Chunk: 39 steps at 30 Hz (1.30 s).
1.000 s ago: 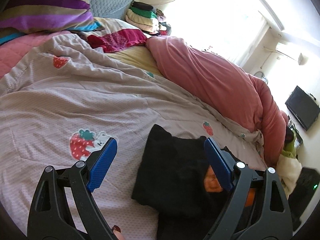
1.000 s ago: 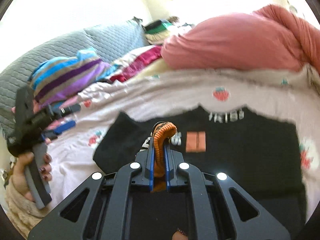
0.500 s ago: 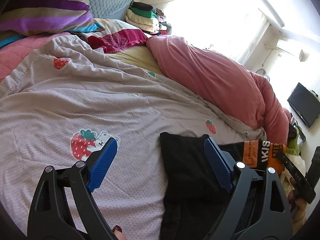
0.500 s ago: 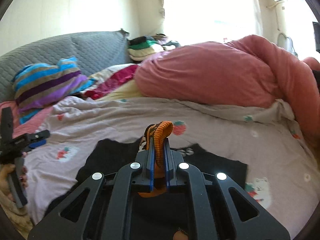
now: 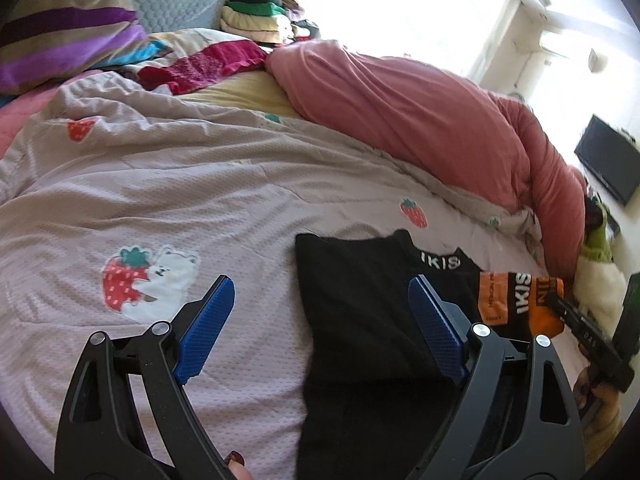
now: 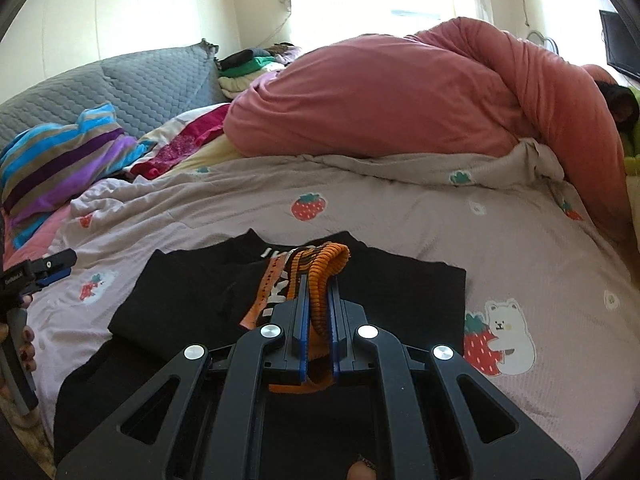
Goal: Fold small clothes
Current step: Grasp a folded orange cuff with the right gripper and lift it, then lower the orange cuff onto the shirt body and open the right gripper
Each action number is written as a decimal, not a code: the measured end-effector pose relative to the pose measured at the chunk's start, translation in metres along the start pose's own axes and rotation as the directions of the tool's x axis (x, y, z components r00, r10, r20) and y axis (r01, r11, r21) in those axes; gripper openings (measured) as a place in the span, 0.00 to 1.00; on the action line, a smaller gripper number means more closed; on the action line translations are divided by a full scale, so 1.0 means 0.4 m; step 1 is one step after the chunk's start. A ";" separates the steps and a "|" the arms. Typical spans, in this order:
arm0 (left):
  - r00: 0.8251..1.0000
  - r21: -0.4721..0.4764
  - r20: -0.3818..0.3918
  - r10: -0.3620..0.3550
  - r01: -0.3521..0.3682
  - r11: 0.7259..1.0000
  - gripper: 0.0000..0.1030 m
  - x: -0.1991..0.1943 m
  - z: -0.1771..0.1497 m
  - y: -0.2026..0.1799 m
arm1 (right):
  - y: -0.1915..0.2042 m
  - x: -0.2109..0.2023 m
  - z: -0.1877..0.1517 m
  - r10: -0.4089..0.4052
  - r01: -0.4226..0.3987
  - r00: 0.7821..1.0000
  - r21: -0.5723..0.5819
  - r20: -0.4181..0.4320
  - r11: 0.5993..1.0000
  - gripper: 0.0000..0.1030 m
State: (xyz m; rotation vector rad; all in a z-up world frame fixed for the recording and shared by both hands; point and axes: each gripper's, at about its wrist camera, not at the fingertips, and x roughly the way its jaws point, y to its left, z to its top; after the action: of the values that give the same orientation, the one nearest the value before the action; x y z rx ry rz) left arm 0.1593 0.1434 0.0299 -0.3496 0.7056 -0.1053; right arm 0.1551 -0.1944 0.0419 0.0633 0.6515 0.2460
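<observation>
A black garment (image 5: 360, 304) with white lettering and an orange panel (image 5: 516, 300) lies on the strawberry-print quilt (image 5: 160, 184). My left gripper (image 5: 320, 316) hovers open over the garment's left edge; nothing is between its blue pads. My right gripper (image 6: 318, 300) is shut on the garment's orange ribbed band (image 6: 328, 264) and holds it raised above the black cloth (image 6: 180, 296). The left wrist view shows the right gripper (image 5: 558, 300) at the garment's right end. The left gripper (image 6: 56, 264) shows at the far left of the right wrist view, in a hand.
A bulky pink duvet (image 6: 400, 92) fills the far side of the bed. A striped pillow (image 5: 68, 32), a red cloth (image 5: 204, 64) and a stack of folded clothes (image 5: 256, 16) lie near the grey headboard (image 6: 140, 84). A dark screen (image 5: 608, 164) hangs on the right wall.
The right gripper has drawn the orange band away to the right, spreading the black garment wider. The left gripper has slid left, so that only the garment's left edge lies between its fingers.
</observation>
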 end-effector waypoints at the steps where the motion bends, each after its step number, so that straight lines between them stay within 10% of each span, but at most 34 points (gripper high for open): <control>1: 1.000 0.014 -0.008 0.002 -0.002 1.000 0.79 0.009 -0.003 -0.013 | -0.002 0.004 0.000 -0.002 0.002 1.000 0.003 -0.004 1.000 0.07; 19: 0.996 0.130 -0.086 0.010 0.001 0.992 0.79 0.090 -0.026 -0.139 | -0.060 0.012 -0.034 -0.129 0.129 0.991 0.007 -0.028 0.992 0.15; 39: 0.943 0.254 -0.325 0.072 0.014 0.967 0.76 0.249 -0.126 -0.192 | 0.024 0.063 -0.044 -0.020 0.014 0.994 -0.062 -0.107 0.998 0.28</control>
State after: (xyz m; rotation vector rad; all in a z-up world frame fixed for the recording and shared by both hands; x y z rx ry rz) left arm 0.2038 0.0363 -0.0400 -0.0733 1.0197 -0.2278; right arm 0.1617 -0.1792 0.0142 -0.0140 0.7512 0.2540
